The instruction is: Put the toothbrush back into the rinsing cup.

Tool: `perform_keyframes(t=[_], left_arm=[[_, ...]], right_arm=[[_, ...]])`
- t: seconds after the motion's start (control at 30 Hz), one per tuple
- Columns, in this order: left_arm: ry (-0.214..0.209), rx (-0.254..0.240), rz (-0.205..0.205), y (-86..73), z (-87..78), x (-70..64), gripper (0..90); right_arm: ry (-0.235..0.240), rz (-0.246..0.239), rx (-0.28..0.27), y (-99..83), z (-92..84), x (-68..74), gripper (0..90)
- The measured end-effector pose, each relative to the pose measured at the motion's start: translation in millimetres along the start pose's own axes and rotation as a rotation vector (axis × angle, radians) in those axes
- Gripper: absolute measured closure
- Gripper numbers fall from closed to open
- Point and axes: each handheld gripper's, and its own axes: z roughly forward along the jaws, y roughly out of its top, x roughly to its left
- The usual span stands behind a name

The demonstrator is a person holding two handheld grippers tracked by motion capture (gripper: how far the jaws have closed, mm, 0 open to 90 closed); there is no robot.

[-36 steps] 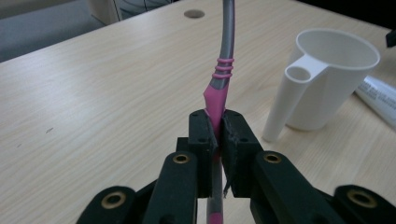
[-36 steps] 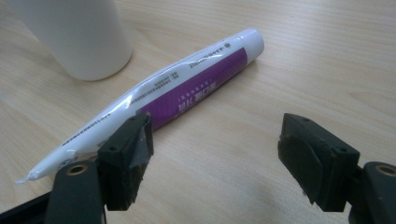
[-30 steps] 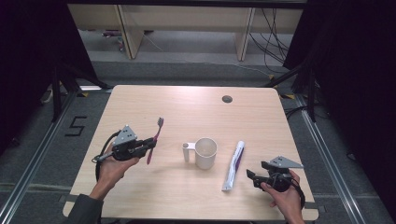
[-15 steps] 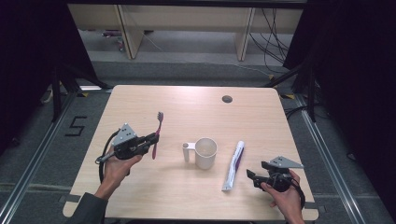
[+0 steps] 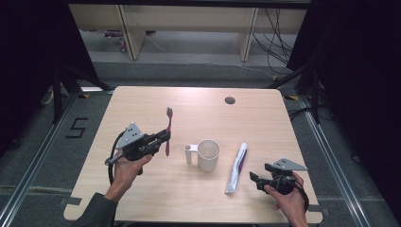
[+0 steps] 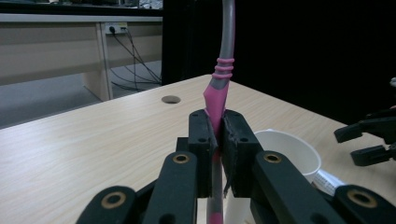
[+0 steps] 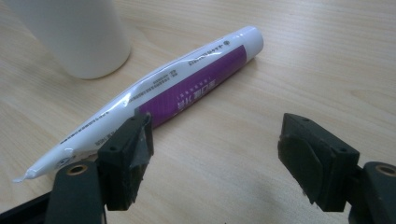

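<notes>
Two grippers are over the table (image 5: 142, 198): the left gripper (image 5: 163, 138) has its jaws clamped on a pink toothbrush (image 5: 168, 130), and the right gripper (image 5: 257, 176) stands wide with nothing between its jaws. In the left gripper view the pads pinch the pink handle (image 6: 215, 100) low down, and the grey neck rises straight above them out of the top of that view. From the high view the brush is lifted clear of the wood, bristle head pointing toward the far edge, its lower end just beyond the jaws. A white mug (image 5: 207, 154) stands just to the right of that gripper, handle turned toward it, its rim (image 6: 286, 145) showing behind the jaws. A white and purple toothpaste tube (image 5: 237, 166) lies flat between the mug and the right gripper; in the right gripper view its crimped tail (image 7: 70, 151) passes just behind one jaw, apart from the other. Bare wood stretches beyond the brush to the far edge, and the left and near edges sit close to the left hand (image 5: 125, 165)
</notes>
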Motion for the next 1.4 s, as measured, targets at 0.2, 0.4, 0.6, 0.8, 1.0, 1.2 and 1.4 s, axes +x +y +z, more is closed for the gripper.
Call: perform_keyframes(t=[0.2, 0.4, 0.6, 0.8, 1.0, 1.2, 1.4], left_arm=[[-0.018, -0.027, -0.003, 8.0, 6.4, -6.6, 82.5], [-0.026, -0.054, -0.002, 12.9, 19.0, -11.9, 82.5], [-0.041, -0.076, -0.003, 15.5, 32.8, -17.5, 82.5], [-0.041, -0.084, -0.010, 12.9, 43.2, -19.3, 82.5], [-0.039, -0.093, -0.014, 9.4, 49.8, -18.2, 82.5], [-0.034, -0.082, 0.001, 0.9, 53.2, -18.7, 82.4], [-0.031, -0.071, 0.020, -11.7, 56.0, -20.8, 82.4]], right_arm=[[-0.015, -0.040, -0.006, 1.0, -0.2, -3.3, 27.5], [-0.008, -0.009, -0.002, 0.3, -0.3, -1.3, 27.6], [-0.007, -0.010, -0.002, 0.3, -0.3, -1.0, 27.6], [-0.007, -0.007, 0.001, 0.3, -0.4, -1.0, 27.6], [-0.008, -0.015, -0.004, 0.4, -0.5, -1.3, 27.6], [-0.003, -0.004, 0.002, 0.2, -0.5, -0.9, 27.6], [0.001, 0.001, 0.006, 0.1, -0.9, 0.0, 27.6]])
